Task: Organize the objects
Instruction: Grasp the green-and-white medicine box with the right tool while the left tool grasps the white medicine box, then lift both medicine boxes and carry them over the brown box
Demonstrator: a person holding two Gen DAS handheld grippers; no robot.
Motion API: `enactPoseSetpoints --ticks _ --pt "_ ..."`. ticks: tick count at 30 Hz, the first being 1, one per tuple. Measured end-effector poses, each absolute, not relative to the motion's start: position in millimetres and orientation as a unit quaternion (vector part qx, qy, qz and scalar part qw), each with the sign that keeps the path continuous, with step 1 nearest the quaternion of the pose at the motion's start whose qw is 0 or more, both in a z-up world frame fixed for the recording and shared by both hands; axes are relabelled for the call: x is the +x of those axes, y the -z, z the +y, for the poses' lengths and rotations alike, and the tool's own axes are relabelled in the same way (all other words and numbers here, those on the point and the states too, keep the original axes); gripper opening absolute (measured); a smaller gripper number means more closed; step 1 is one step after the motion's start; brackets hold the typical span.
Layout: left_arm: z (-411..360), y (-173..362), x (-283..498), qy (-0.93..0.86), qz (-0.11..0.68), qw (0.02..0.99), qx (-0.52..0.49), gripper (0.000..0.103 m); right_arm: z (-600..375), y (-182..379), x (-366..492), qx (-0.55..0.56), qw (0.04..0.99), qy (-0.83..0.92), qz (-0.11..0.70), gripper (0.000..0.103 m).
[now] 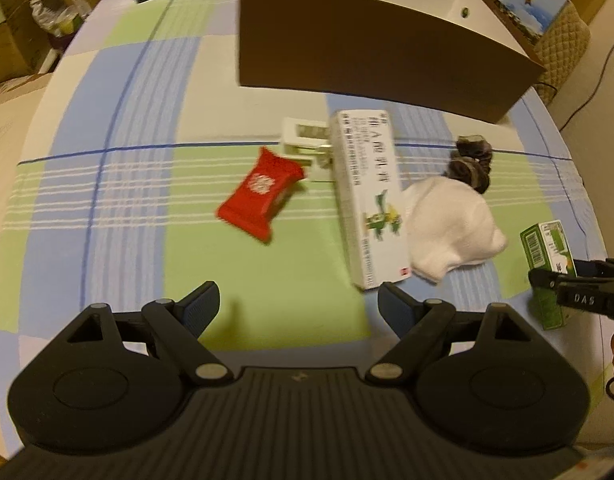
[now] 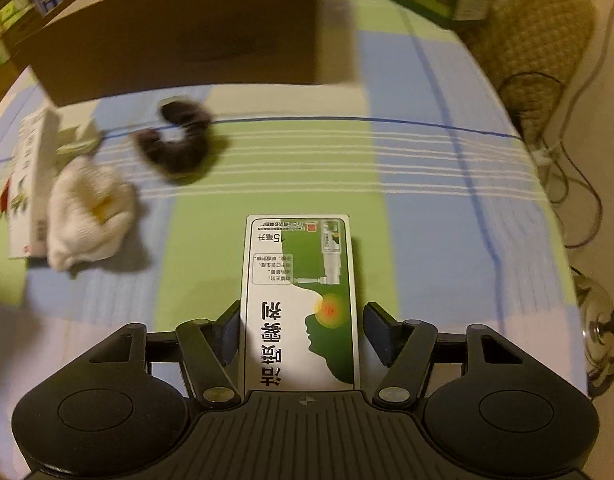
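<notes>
The table (image 1: 119, 128) wears a checked cloth in pale green, blue and white with thin dark-blue lines, and it's lit warm and dim. Past its far edge the left wrist view catches stacked cardboard cartons (image 1: 11, 40), while the right wrist view shows a quilted beige chair back (image 2: 539, 28) and loose cables (image 2: 567, 160) trailing down the side.

A big brown cardboard box (image 1: 347, 40) sits at the back of the table in both views. Only the left view shows the red snack packet (image 1: 261, 196) lying flat, just beside a small white box (image 1: 303, 140) and a long white carton (image 1: 367, 200) with green print. Next to that carton is a bunched white cloth (image 1: 451, 224), with a dark fuzzy scrunchie (image 1: 471, 164) just behind it (blurred, so no finer detail).

The left gripper (image 1: 299, 308) hangs over bare green cloth, jaws spread wide with nothing between them.

The right view gives what the left one barely sees: the green-and-white spray box (image 2: 301, 304) lying flat on the cloth between the jaws of the right gripper (image 2: 301, 336). The left finger looks right up against the box edge, the right one shows a sliver of gap, so no squeeze on it yet. In the left view that same box (image 1: 547, 256) peeks out at the right edge, partly blocked by the right gripper's black arm.
</notes>
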State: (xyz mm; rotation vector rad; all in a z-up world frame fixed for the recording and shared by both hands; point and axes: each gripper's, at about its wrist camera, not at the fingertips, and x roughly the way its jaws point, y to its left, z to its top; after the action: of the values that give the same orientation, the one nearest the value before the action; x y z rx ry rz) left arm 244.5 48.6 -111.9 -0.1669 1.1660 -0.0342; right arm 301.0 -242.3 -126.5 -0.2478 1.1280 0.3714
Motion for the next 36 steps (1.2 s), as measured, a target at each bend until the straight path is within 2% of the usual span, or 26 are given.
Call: enactPoseSetpoints --ticks 10,17,20,24,29,36 --pt "13 123 272 0.027 0.514 0.855 -0.067 0.081 -276 128 304 -0.097 0.834 -0.148 0.523 0.061" --pt "1 133 300 0.018 0.507 0.859 -0.07 0.072 -279 130 302 -0.095 0.835 -0.149 0.521 0.061" --pt "-2 136 308 0.013 0.508 0.859 -0.063 0.062 -281 130 301 -0.094 0.835 -0.151 0.52 0.061" --pt "-4 138 312 0.016 0.51 0.858 -0.066 0.038 -284 129 300 -0.089 0.835 -0.154 0.52 0.062" --pt "-1 132 301 0.025 0.507 0.859 -0.065 0.033 -284 128 300 -0.089 0.835 -0.157 0.521 0.062" --pt "14 132 266 0.012 0.53 0.846 -0.064 0.033 -284 128 299 -0.096 0.833 -0.162 0.52 0.062"
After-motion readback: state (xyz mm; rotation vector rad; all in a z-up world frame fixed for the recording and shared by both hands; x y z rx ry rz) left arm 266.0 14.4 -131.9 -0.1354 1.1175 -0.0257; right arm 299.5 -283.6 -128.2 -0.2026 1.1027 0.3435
